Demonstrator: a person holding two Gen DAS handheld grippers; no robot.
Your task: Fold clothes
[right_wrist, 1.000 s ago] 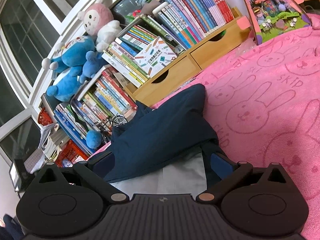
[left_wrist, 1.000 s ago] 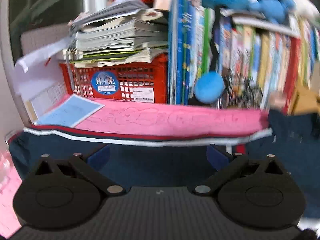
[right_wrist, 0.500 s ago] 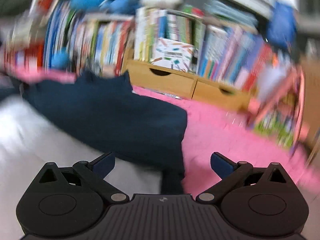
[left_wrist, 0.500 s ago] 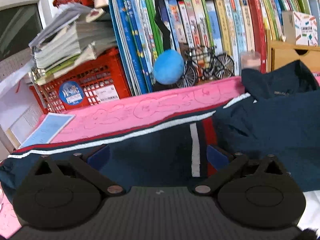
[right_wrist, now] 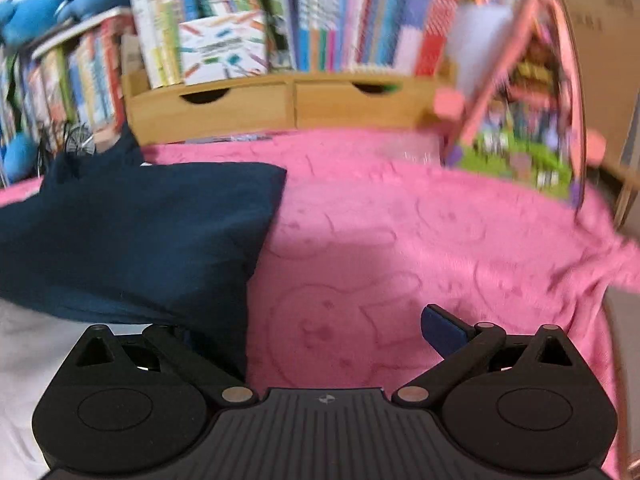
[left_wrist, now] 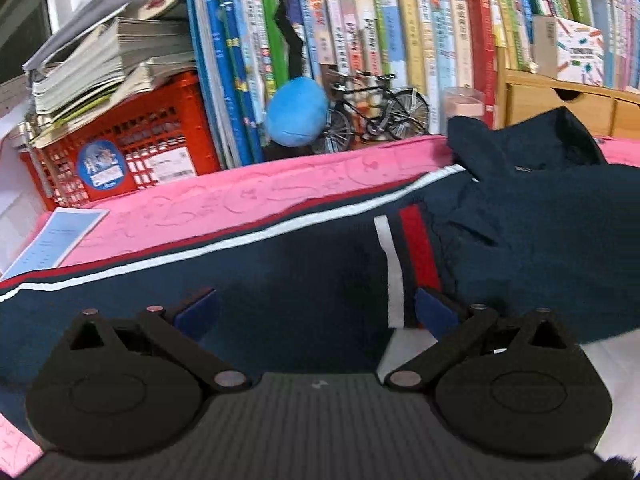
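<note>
Your left gripper [left_wrist: 316,312] has its blue-padded jaws spread wide, with the navy garment [left_wrist: 288,280] lying between and under them; whether the pads touch the cloth is hard to tell, and nothing is pinched. That garment is a soft knit with white and red stripes along its far hem and a short white-and-red band crossing near your right finger; a pale lining shows at the near right. It lies along the far left edge of the pink blanket [left_wrist: 224,208], a plush cover embossed with rabbit outlines.

Your right gripper [right_wrist: 320,332] is just as wide apart and holds nothing; its left finger is hidden behind the garment's [right_wrist: 132,236] squared navy corner, the right one hovers over bare blanket [right_wrist: 400,240].

Beyond the blanket's far edge stand a red plastic crate [left_wrist: 132,148] with a round blue sticker and a barcode label, print unreadable, a blue plush ball [left_wrist: 298,112], a wire model bicycle [left_wrist: 376,108], rows of books [left_wrist: 360,32] and wooden drawers [right_wrist: 256,102].
</note>
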